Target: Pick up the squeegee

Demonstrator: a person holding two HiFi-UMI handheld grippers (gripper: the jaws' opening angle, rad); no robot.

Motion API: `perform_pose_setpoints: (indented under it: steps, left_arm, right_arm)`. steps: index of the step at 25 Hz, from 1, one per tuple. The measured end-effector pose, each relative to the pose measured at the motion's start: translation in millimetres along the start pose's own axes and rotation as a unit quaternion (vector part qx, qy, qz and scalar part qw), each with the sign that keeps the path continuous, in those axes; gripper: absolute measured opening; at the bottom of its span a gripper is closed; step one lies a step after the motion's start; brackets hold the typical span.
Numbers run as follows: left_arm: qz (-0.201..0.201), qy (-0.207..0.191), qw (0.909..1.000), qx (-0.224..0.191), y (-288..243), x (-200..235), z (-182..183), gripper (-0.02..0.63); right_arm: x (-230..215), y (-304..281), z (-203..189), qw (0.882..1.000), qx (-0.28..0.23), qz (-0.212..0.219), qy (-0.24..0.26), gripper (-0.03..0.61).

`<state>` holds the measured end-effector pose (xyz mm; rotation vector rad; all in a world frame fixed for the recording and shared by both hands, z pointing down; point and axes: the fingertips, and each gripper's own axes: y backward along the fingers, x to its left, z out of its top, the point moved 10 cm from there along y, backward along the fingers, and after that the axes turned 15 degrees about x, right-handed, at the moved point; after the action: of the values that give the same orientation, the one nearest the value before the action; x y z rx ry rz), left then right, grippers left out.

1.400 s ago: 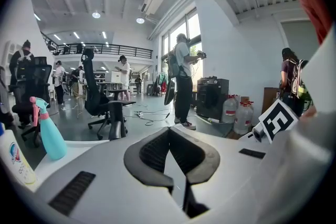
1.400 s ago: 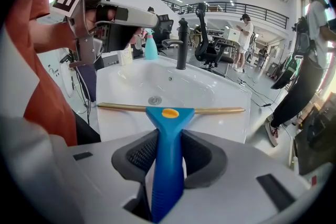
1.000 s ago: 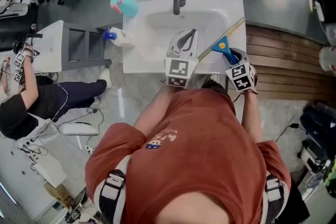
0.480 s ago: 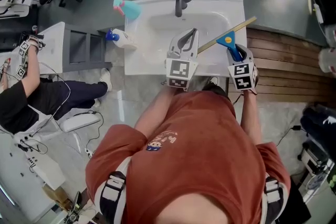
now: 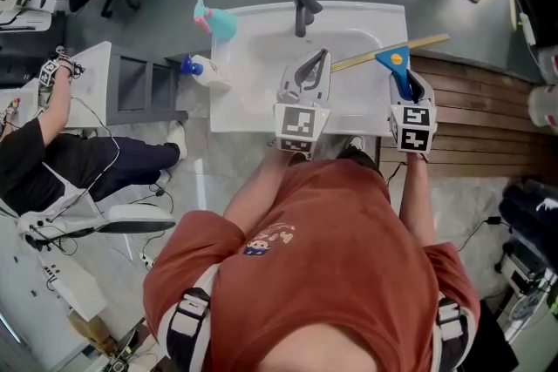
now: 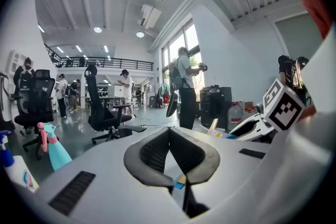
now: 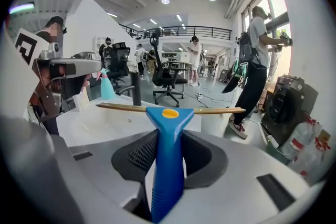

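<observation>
The squeegee (image 5: 397, 64) has a blue handle and a long tan blade. My right gripper (image 5: 406, 81) is shut on that handle and holds it in the air over the right end of the white sink (image 5: 261, 100). In the right gripper view the handle (image 7: 168, 144) stands between the black pads and the blade runs level across the tips. My left gripper (image 5: 321, 57) hovers over the basin beside it. Its jaws (image 6: 169, 131) are shut tip to tip with nothing between them.
A black faucet (image 5: 302, 6) stands at the sink's back. A teal spray bottle (image 5: 212, 17) and a white bottle with a blue cap (image 5: 202, 68) sit at the sink's left end. Wooden slats (image 5: 471, 100) lie to the right. A seated person (image 5: 52, 161) is at far left.
Both grippers have risen. The squeegee has come up off the sink's right corner in the right gripper, and its blade has swung flatter and further right.
</observation>
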<state>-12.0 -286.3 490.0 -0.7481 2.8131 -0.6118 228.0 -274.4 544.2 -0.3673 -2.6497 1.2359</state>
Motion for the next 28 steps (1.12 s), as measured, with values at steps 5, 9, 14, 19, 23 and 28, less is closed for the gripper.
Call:
perform_pose_setpoints:
  steps: [5,9,14,19,23,28]
  left_arm:
    - [-0.002,0.009,0.9997,-0.024,8,5,14,0.018]
    - [0.002,0.013,0.9991,-0.041,14,11,27,0.018]
    - [0.001,0.015,0.9969,-0.077,24,14,49,0.018]
    - [0.015,0.008,0.9933,-0.114,34,17,70,0.018]
    - [0.024,-0.005,0.9880,-0.152,43,17,89,0.018]
    - [0.023,0.000,0.9815,-0.190,56,16,112,0.018]
  right_arm:
    - [-6,20,17,0.999,-0.033,-0.021,-0.008,0.140]
    - [-9,36,33,0.997,-0.068,-0.038,-0.018,0.140]
    - [-13,62,56,0.991,-0.120,-0.059,-0.030,0.140]
    - [-21,88,76,0.983,-0.164,-0.072,-0.040,0.140]
    - [-26,109,88,0.977,-0.193,-0.086,-0.042,0.140]
    - [-27,134,101,0.962,-0.242,-0.119,-0.045,0.140]
